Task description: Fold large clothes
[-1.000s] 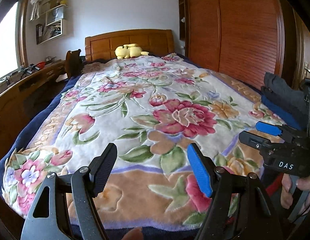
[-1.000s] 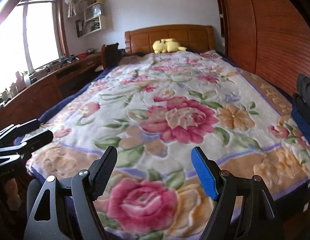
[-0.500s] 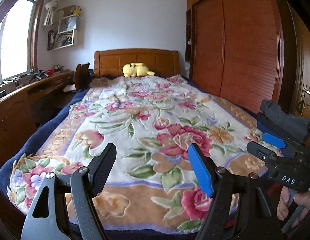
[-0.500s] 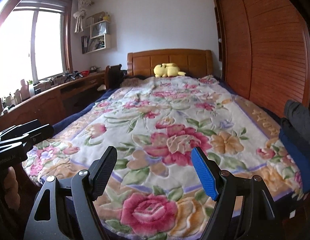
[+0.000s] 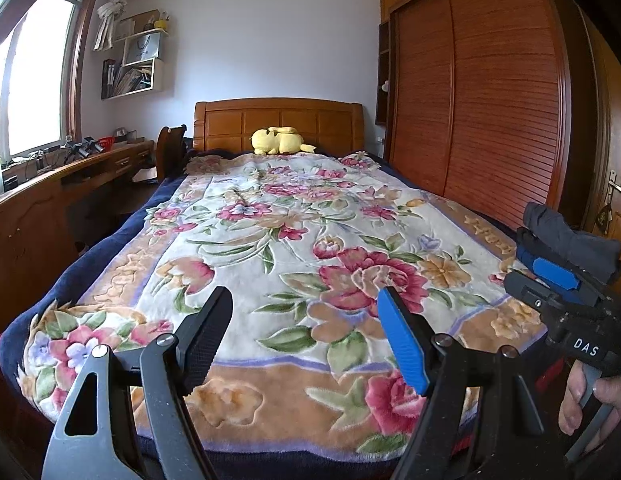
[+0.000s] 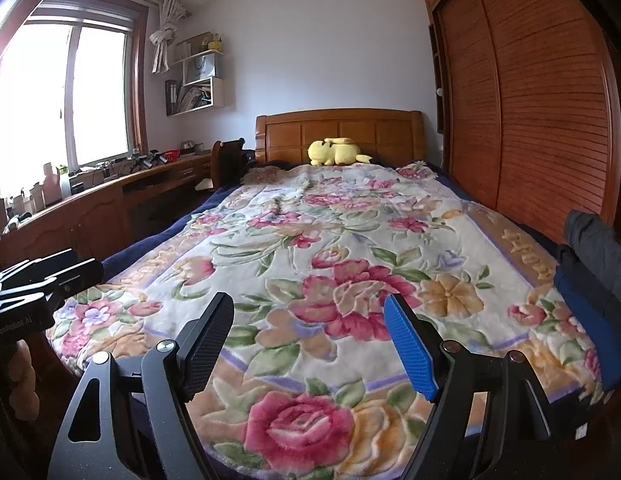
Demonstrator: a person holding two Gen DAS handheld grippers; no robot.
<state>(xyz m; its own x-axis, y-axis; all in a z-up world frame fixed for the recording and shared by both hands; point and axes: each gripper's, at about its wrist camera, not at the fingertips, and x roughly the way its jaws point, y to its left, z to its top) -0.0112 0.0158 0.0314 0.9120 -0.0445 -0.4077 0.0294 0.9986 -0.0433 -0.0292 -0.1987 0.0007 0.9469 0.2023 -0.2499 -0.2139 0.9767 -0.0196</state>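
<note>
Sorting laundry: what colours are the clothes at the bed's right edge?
Dark grey over blue clothes, clearest in the right wrist view.

Blanket [image 6: 350, 264]: thick plush cloth, embossed floral pile, matt. Headboard [image 6: 338, 128] and slatted wardrobe doors [image 6: 530, 100]: polished wood with a soft sheen — the folded dark clothes [image 6: 598, 256] are matt fabric. Left gripper [image 5: 302, 336] finger pads [image 5: 402, 348]: textured blue and black rubber-like facing on matt black arms.

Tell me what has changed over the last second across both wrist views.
Both cameras tilted up: the left gripper and right gripper now face the headboard and ceiling rather than down at the floral blanket. Nothing was grasped or released. Both stay open and empty; the dark clothes and yellow plush are unmoved.
</note>
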